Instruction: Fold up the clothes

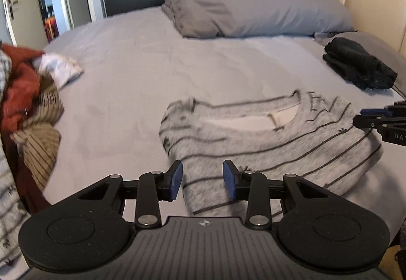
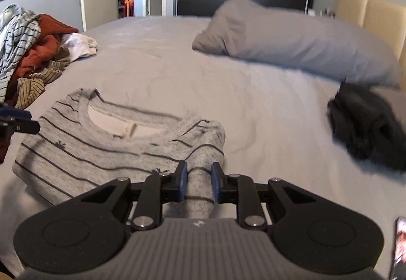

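Grey marl knit with thin dark stripes, the folded sweater (image 1: pixel 266 143) lies flat on the pale grey bed sheet (image 1: pixel 132 82) close to the bed's near edge, neckline turned toward the far edge, its long axis running side to side between your two hands. Your right gripper (image 2: pixel 199 184) is clamped on the bundled fold at the sweater's right end, cloth filling the gap between the pads. Your left gripper (image 1: pixel 202 182) straddles the left end with jaws apart; cloth sits between them, but, blurred as it is, the pads seem not to press it. The left hand needs to close before both ends can lift together.
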`<control>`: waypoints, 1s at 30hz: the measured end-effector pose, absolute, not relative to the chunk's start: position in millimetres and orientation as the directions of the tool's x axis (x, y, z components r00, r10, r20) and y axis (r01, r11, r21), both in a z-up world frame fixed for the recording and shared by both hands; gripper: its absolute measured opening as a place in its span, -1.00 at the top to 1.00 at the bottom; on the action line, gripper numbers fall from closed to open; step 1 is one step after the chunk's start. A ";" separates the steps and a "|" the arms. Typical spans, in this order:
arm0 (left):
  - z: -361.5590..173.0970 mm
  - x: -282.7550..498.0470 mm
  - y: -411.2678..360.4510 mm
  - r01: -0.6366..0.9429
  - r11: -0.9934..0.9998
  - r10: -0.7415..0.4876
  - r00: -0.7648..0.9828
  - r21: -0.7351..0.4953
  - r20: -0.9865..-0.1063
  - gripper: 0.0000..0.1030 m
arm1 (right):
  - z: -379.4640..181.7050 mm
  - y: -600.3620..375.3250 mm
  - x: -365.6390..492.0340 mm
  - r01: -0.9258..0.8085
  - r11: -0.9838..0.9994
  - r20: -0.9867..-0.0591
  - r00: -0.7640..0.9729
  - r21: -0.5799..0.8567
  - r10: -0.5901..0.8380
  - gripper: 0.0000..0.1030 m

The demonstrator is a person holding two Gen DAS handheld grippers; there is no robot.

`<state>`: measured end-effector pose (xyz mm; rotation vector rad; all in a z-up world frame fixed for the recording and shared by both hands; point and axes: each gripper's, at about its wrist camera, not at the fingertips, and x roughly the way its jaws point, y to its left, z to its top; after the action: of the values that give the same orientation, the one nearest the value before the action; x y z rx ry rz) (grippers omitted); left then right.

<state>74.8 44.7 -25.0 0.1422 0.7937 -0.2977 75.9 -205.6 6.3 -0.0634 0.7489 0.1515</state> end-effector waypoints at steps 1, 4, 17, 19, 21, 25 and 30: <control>-29.1 77.8 46.2 0.311 0.950 -0.213 0.652 0.001 -0.727 0.37 | 1.7 -208.0 79.3 -0.156 0.988 -0.693 0.711 0.011 0.120 0.55; -38.2 85.1 47.2 0.309 0.951 -0.215 0.638 -0.009 -0.740 0.37 | -10.0 -213.5 91.3 -0.148 0.988 -0.720 0.680 0.054 0.141 0.53; -63.9 106.0 44.5 0.306 0.951 -0.217 0.583 -0.036 -0.783 0.26 | -41.5 -226.9 129.4 -0.101 0.982 -0.789 0.585 0.160 0.188 0.41; -64.2 106.6 44.0 0.304 0.952 -0.217 0.581 -0.038 -0.785 0.25 | -41.2 -227.2 130.2 -0.097 0.982 -0.792 0.581 0.164 0.190 0.39; -62.0 105.1 43.5 0.306 0.951 -0.216 0.587 -0.033 -0.781 0.24 | -39.8 -227.5 130.6 -0.096 0.981 -0.794 0.577 0.167 0.191 0.38; -50.6 95.7 45.6 0.310 0.951 -0.221 0.623 -0.023 -0.751 0.25 | -26.5 -229.8 127.0 -0.092 0.981 -0.786 0.588 0.170 0.191 0.37; -31.7 88.4 53.8 0.278 0.960 -0.211 0.687 -0.016 -0.696 0.25 | -3.5 -236.0 121.1 -0.064 0.981 -0.742 0.645 0.183 0.181 0.37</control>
<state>88.4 53.8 -31.7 0.0932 0.7668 -0.2743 121.1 -236.0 -3.5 0.1447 0.8589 0.1399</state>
